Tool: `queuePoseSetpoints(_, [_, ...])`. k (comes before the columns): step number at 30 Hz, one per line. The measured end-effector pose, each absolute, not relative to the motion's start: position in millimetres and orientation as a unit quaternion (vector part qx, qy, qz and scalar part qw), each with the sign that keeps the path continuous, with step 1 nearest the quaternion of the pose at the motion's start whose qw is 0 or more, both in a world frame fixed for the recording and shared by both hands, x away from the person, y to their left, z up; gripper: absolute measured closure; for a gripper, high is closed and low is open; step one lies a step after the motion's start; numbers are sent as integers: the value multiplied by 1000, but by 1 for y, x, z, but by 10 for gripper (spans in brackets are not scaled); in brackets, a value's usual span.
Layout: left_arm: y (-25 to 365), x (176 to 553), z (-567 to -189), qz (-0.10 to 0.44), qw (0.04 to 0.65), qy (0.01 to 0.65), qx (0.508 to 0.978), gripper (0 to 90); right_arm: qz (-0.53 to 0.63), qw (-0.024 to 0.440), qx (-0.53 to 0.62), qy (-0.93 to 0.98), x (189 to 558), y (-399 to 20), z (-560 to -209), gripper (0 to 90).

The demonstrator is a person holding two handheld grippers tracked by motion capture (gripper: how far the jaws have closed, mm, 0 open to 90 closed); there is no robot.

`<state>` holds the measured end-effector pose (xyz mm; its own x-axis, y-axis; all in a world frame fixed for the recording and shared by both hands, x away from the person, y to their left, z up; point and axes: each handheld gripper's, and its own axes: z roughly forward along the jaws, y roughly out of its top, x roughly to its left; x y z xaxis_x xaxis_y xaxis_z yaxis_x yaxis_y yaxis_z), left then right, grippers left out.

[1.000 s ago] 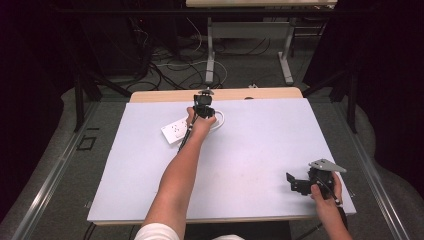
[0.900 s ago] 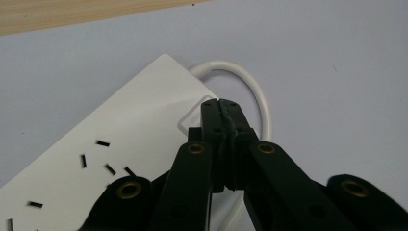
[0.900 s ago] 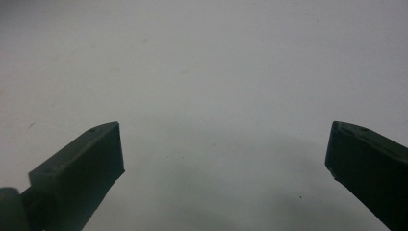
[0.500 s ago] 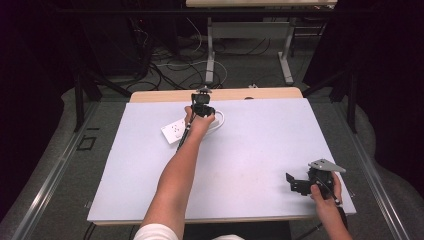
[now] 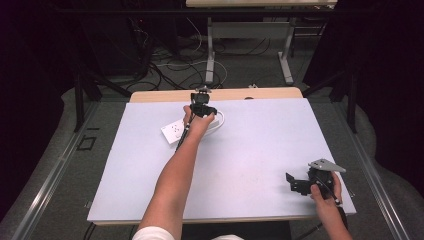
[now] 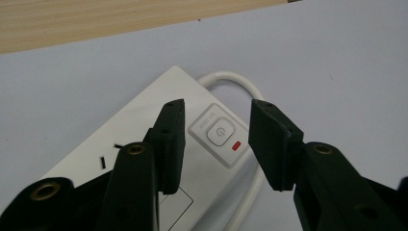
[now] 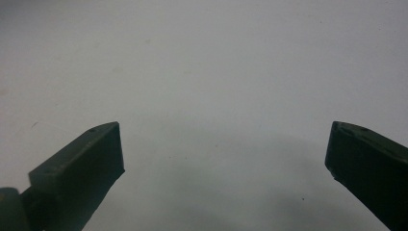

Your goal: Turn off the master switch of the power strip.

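The left gripper [image 6: 216,144], jaws partly open and empty, hovers over a white plastic power strip [image 6: 192,159] near the table's [image 5: 260,150] far edge, seemingly without contact. The right gripper [image 7: 223,163], wide open and empty, sits near the near right corner.

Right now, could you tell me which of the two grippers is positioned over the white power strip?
The left gripper, reaching to the far side of the table, hangs open over the power strip with its jaws either side of the power button. The right gripper is at the near right corner, over bare surface.

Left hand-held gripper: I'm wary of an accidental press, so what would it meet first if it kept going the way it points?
Most likely the power strip, near its power button, which sits framed between the open jaws of the left hand-held gripper. How far above the button it hangs is unclear.
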<state>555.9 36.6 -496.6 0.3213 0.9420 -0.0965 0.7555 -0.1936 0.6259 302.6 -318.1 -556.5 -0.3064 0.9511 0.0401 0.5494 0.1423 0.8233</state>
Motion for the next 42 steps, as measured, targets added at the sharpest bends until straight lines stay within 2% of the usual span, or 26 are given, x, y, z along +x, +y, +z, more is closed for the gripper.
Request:
queuePoseSetpoints(4, [39,554,-494,158,296,561,757,469,385,261,527,712,303,-318,-557,0])
queuePoseSetpoints(14, [48,546,-483,165,310,531,771,405,386,261,521,715,303,-317,-557,0])
queuePoseSetpoints(20, [54,538,-476,163,329,519,772,403,383,268,519,716,303,-316,-556,0])
queuePoseSetpoints(36, [84,517,-464,164,360,502,769,188,384,267,515,718,302,-316,-555,0])
queuePoseSetpoints(42, [99,509,-455,150,385,509,755,159,384,274,515,716,303,-315,-555,0])
